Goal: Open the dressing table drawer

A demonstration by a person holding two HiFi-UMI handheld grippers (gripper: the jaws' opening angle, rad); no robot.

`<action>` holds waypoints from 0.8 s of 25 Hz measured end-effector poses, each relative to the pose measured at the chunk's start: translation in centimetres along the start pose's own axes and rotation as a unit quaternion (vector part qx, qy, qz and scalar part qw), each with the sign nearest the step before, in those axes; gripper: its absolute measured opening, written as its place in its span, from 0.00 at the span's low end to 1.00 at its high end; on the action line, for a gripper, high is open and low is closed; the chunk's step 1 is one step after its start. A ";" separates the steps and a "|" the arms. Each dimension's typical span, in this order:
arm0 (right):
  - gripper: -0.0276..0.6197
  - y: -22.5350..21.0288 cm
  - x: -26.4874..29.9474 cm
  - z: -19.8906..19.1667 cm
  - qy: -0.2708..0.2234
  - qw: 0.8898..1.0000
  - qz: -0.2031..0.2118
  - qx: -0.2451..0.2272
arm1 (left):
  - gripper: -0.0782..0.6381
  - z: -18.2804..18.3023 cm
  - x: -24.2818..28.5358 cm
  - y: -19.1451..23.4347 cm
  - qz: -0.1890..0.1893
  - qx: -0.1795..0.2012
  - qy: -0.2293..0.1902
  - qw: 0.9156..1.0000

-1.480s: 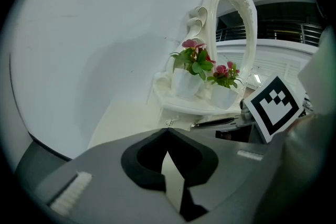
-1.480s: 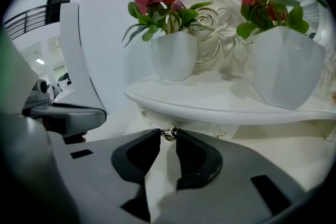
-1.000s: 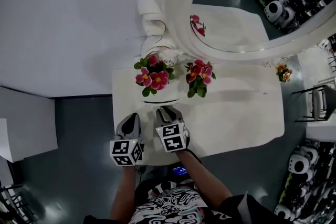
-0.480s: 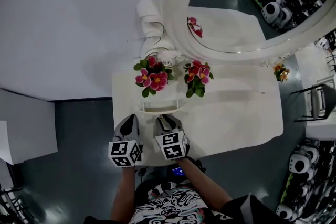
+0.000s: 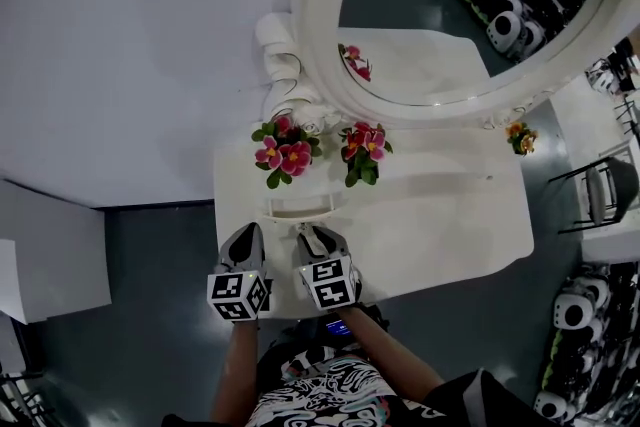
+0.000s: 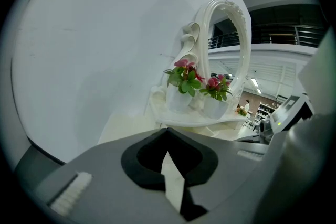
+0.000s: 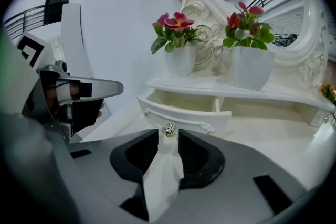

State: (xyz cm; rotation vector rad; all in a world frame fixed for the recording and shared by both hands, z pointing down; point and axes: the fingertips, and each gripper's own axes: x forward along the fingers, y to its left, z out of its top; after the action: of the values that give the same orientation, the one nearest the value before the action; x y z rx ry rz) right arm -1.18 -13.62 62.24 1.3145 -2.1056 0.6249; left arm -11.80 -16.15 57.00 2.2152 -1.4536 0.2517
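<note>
The white dressing table point(image 5: 450, 225) has a small drawer point(image 5: 300, 207) under the shelf with the flower pots, and it stands pulled out. In the right gripper view the drawer point(image 7: 184, 115) shows its hollow inside and a small metal knob point(image 7: 168, 130) on its front. My right gripper point(image 5: 318, 237) point(image 7: 164, 136) is right at that knob, its jaws opening. The knob sits at the mouth of the gap, and the pads are off it. My left gripper point(image 5: 247, 237) point(image 6: 167, 131) hovers beside it over the table's left front, shut and empty.
Two white pots of pink flowers point(image 5: 282, 155) point(image 5: 362, 153) stand on the shelf above the drawer. Behind them rises a big oval mirror point(image 5: 320, 65) against a white wall. A small flower pot point(image 5: 519, 137) sits at the table's far right, and a chair point(image 5: 605, 190) stands beyond.
The drawer has slid out toward me from under the shelf. My right gripper drew back with it, then its jaws spread off the knob. The left gripper barely moved.
</note>
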 end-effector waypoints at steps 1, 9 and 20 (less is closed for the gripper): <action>0.23 -0.1 -0.6 0.2 -0.006 1.000 -0.004 0.001 | 0.11 0.3 -0.3 -0.2 -0.001 0.002 -0.005 1.000; 0.05 -1.6 -5.8 2.7 -0.079 0.996 -0.037 0.016 | 0.11 2.8 -3.2 -2.3 -0.012 0.012 -0.048 0.999; 0.05 -2.8 -9.1 3.7 -0.111 0.992 -0.049 0.038 | 0.11 4.1 -4.5 -3.7 -0.018 0.029 -0.067 0.997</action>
State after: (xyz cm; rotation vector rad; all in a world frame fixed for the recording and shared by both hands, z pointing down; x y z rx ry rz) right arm 3.74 -11.34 53.64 1.5836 -2.1937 0.5431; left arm -10.74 -13.27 50.57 2.3420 -1.4921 0.1374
